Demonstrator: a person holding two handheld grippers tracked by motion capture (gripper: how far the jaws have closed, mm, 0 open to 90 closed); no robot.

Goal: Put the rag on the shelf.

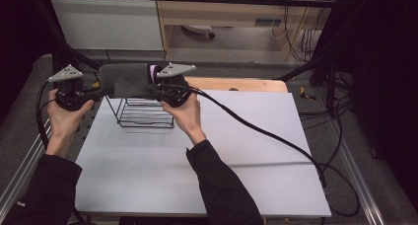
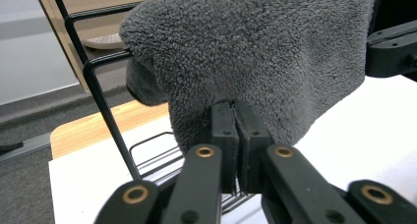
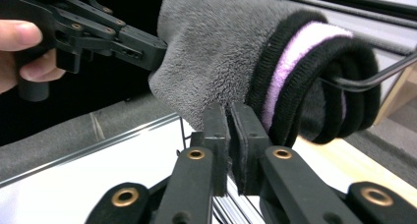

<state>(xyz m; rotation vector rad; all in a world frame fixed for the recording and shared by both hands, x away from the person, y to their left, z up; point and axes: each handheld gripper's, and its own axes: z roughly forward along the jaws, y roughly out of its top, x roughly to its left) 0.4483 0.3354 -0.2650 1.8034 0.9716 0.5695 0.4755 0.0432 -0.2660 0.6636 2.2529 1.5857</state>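
The sock is hiding the rack's top in the high view. The picture's top edge is cutting the sock off in both claw views. The sock's pile is covering both claws' tips.

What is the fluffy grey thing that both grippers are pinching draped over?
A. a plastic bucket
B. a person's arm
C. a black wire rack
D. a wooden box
C: the grey sock hangs on the black wire rack, whose bars show beside it in the left gripper view and run into its purple-striped cuff in the right gripper view, while the left gripper and the right gripper each pinch its lower edge.
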